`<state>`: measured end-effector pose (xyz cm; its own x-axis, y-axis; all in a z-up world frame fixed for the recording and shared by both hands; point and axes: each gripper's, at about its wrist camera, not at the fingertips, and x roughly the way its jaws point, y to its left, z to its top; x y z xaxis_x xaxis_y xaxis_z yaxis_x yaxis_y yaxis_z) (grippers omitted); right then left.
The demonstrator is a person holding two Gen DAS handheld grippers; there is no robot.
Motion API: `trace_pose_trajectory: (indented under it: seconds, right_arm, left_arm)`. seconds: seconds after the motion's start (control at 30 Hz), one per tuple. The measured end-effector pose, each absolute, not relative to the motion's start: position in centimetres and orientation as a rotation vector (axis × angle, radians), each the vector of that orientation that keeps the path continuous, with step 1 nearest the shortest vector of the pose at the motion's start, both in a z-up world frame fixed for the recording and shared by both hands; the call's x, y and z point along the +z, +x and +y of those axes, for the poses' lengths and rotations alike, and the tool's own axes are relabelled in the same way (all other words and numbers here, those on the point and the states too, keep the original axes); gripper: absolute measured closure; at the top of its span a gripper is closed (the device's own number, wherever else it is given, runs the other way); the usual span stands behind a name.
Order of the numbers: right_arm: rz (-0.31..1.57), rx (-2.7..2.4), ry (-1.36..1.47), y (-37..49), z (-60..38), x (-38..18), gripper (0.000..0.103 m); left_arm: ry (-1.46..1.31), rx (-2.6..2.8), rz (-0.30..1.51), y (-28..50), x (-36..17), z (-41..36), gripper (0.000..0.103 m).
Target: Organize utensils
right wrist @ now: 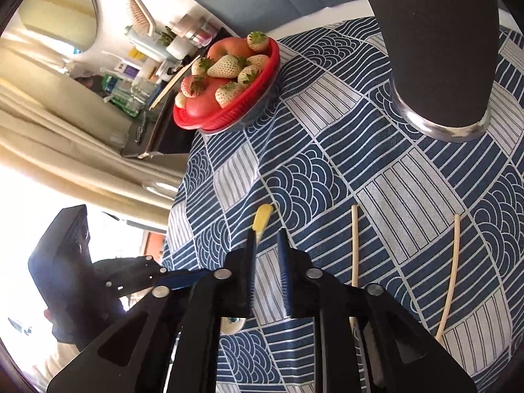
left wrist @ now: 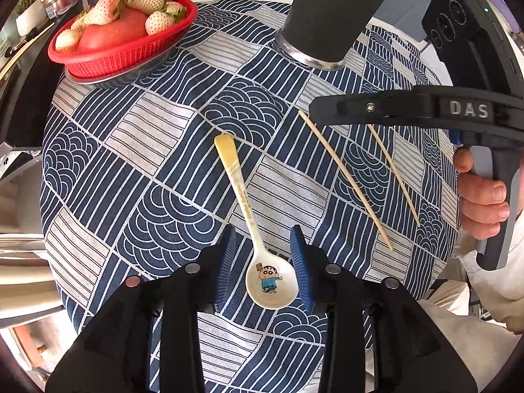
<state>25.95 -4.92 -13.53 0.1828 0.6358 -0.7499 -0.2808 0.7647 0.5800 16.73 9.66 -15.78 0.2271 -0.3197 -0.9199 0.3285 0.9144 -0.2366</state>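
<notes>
Left gripper (left wrist: 263,262) is held apart, straddling the spoon (left wrist: 258,235) bowl at lower centre on the tablecloth (left wrist: 131,137). Closure is better made on the neck, not the bowl. Right gripper (right wrist: 267,271) is empty, slightly apart. Chopsticks (left wrist: 344,180) lie right; holder (left wrist: 327,19) upper centre.

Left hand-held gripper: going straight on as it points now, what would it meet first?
Probably the spoon: its bowl already lies between the open left hand-held gripper fingers, handle running ahead. Height above the tablecloth is unclear.

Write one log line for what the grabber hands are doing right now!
left gripper: open, straddling spoon bowl | right gripper: open, empty | chopsticks: on tablecloth | holder: upright
</notes>
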Motion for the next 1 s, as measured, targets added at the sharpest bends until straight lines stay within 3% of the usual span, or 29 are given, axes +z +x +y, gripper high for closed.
trace_pose_trajectory:
  seconds: [0.03, 0.1, 0.33, 0.43, 0.47, 0.5, 1.0]
  right_arm:
    - [1.223, 0.665, 0.333, 25.9, -5.0, -13.5, 0.063]
    - [1.214, 0.666, 0.315, 25.9, -5.2, -13.3, 0.061]
    - [1.155, 0.658, 0.229, 25.6, -6.0, -11.5, 0.031]
    - [1.156, 0.647, 0.178, 25.6, -6.0, -11.1, 0.029]
    - [1.159, 0.644, 0.170, 25.6, -6.1, -11.1, 0.029]
    - [1.160, 0.645, 0.166, 25.6, -6.2, -11.2, 0.029]
    - [1.211, 0.650, 0.236, 25.5, -5.5, -12.5, 0.028]
  left_arm:
    - [0.006, -0.437, 1.274, 16.8, -16.1, 9.6, 0.066]
    - [0.007, -0.422, 1.290, 17.0, -16.8, 9.6, 0.064]
    - [-0.024, -0.363, 1.344, 18.0, -18.4, 9.3, 0.062]
    - [-0.006, -0.357, 1.334, 18.4, -18.3, 8.9, 0.063]
    - [0.012, -0.357, 1.334, 18.5, -18.4, 8.8, 0.073]
    - [0.041, -0.356, 1.329, 18.6, -18.5, 8.4, 0.092]
    - [0.004, -0.435, 1.281, 17.4, -16.6, 8.6, 0.096]
